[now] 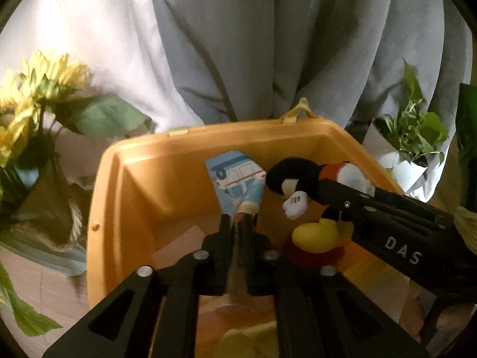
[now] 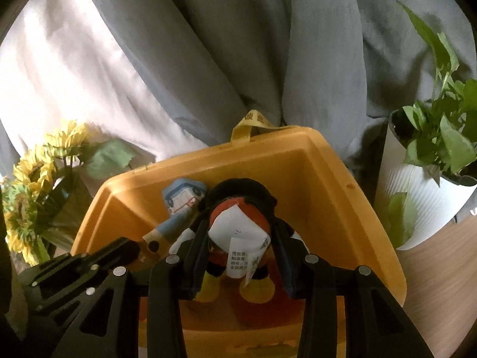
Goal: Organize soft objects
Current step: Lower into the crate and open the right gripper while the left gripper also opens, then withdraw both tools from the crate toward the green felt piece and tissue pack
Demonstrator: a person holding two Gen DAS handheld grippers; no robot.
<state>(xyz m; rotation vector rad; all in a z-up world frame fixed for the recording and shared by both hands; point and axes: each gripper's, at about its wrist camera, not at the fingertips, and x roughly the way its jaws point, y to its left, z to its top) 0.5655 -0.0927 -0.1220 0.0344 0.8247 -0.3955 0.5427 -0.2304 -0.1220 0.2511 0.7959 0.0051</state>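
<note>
Inspector: Orange plastic bin (image 2: 342, 185) filled the centre of both views. The right gripper (image 2: 238, 235) was clamped on a black, red and white plush mouse toy (image 2: 238, 208), hanging inside the bin above its floor.

Clerk: And the left gripper (image 1: 237, 223)?

Inspector: Nearly together, pinching a thin strip attached to a blue-and-white printed soft block (image 1: 235, 179) by the far wall.

Clerk: Risks?

Inspector: Likely a jaw clash; both sat close. The strip could slip. Open room lay lower left of the bin floor; sunflowers (image 1: 35, 83) and a potted plant (image 2: 432, 155) crowded the rims.
</note>
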